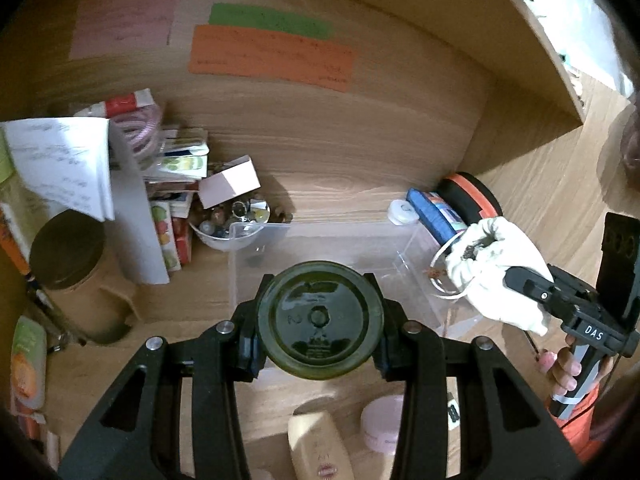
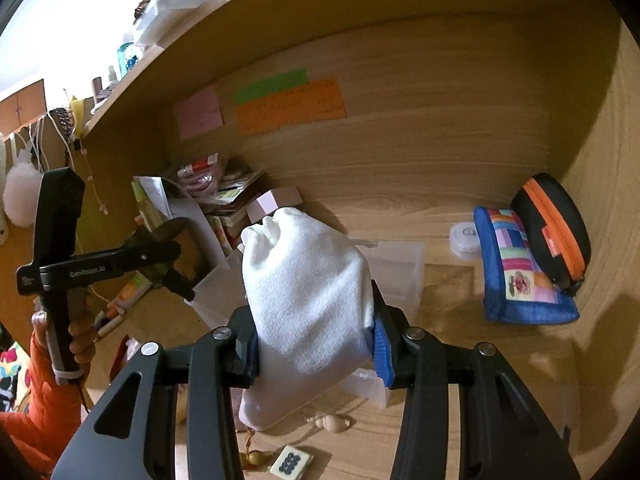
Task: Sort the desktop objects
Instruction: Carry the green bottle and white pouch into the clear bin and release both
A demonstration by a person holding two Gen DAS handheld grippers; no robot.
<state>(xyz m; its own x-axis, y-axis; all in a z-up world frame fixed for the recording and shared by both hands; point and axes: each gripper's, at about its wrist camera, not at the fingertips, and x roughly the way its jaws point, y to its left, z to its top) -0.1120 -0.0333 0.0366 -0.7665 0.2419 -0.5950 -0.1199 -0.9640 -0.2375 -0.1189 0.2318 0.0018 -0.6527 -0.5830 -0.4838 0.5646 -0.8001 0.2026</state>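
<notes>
Both tongs clamped: left gripper (image 1: 318,320) on a dark green jar (image 1: 319,319), right gripper (image 2: 314,336) on a white pouch (image 2: 306,304), poised above the clear box (image 1: 320,236), seemingly for sorting.

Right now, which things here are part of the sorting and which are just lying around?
In play:
left gripper shut on the dark green jar
right gripper shut on the white cloth pouch
clear plastic bin below both

Lying about:
patchwork pouch
black case
sticky notes
mahjong tile
</notes>
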